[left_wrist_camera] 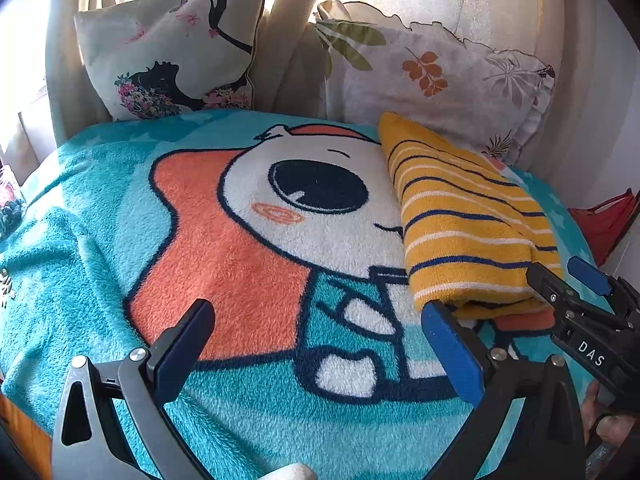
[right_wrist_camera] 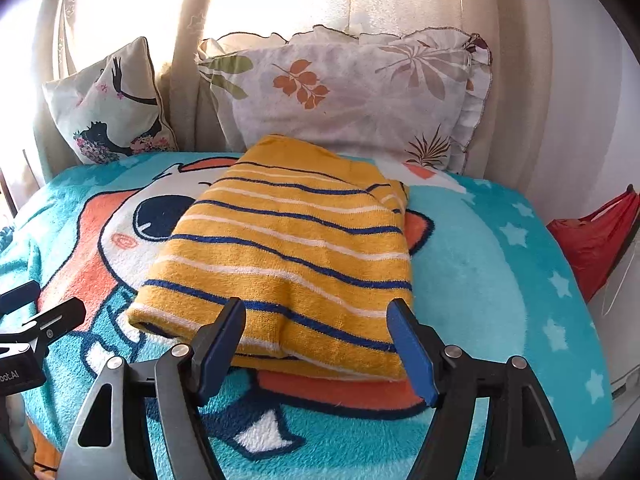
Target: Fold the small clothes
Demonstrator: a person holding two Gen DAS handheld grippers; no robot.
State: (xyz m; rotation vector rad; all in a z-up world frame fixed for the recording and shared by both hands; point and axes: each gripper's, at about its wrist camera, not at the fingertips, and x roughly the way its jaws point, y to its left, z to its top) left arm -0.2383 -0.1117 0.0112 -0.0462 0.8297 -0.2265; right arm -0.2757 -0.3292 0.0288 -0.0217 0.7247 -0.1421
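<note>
With the striped yellow garment (right_wrist_camera: 288, 256) lying folded on the bed's blanket (right_wrist_camera: 500, 280) at twelve o'clock, both hand-held grippers, right (right_wrist_camera: 320, 344) and left (left_wrist_camera: 320, 344), stood wide open and empty, so folding looked finished; next probably meant fetching another piece.

White capitals "DAS" stand on the black body of the right gripper (left_wrist_camera: 568, 280), seen in the left wrist view just right of the near end of the yellow striped garment (left_wrist_camera: 468, 224). White letters reading "oot.AI", the beginning cut off by the frame edge, stand on the black body of the left gripper (right_wrist_camera: 36, 304), left of the same garment in the right wrist view.
</note>
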